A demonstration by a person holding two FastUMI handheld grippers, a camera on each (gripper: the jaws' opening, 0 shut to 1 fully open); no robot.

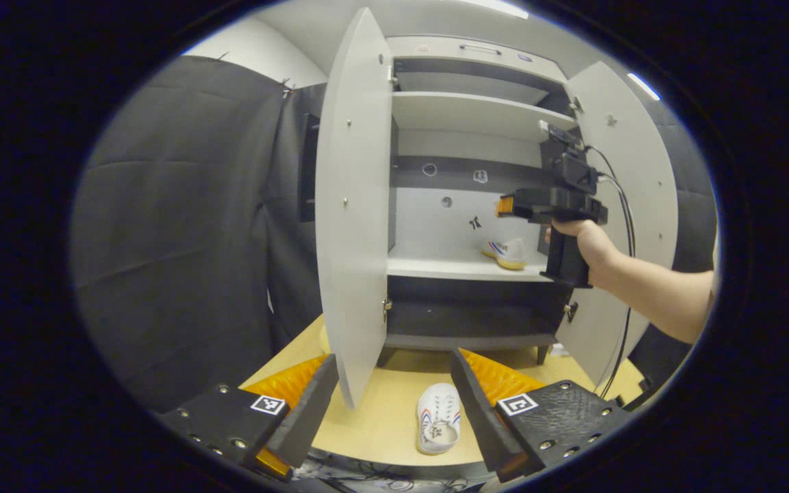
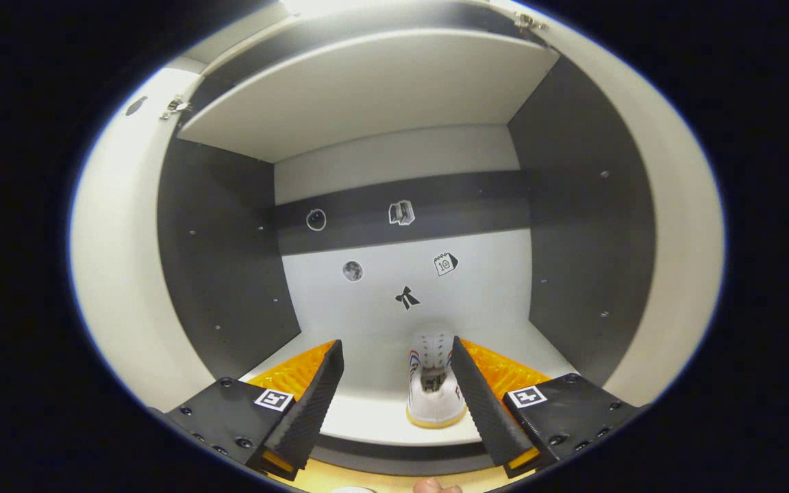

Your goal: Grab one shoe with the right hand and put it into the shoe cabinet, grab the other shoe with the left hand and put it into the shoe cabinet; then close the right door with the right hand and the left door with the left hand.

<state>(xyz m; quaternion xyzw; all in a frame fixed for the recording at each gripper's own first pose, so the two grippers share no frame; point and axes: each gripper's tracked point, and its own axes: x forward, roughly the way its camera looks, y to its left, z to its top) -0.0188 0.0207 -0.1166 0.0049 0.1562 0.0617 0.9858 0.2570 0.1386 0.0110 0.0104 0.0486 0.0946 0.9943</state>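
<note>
My right claw (image 2: 394,404) hangs wide open and empty at the cabinet shelf (image 2: 367,421), one shoe (image 2: 433,394) resting there. My left claw (image 1: 394,411), also open and empty, hovers over the second shoe (image 1: 439,418) on the table (image 1: 381,411). The near left door (image 1: 353,205) could snag my reach.

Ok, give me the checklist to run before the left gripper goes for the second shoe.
1. First shoe resting on the cabinet shelf: ok.
2. Right gripper open and released from that shoe: ok.
3. Second shoe lying on the wooden table, in front of the cabinet: ok.
4. Left gripper open, nothing between its fingers: ok.
5. Left door and right door both open for placing: ok.
6. Right gripper out of the cabinet opening: not ok, it hangs in front of the shelf.
</note>
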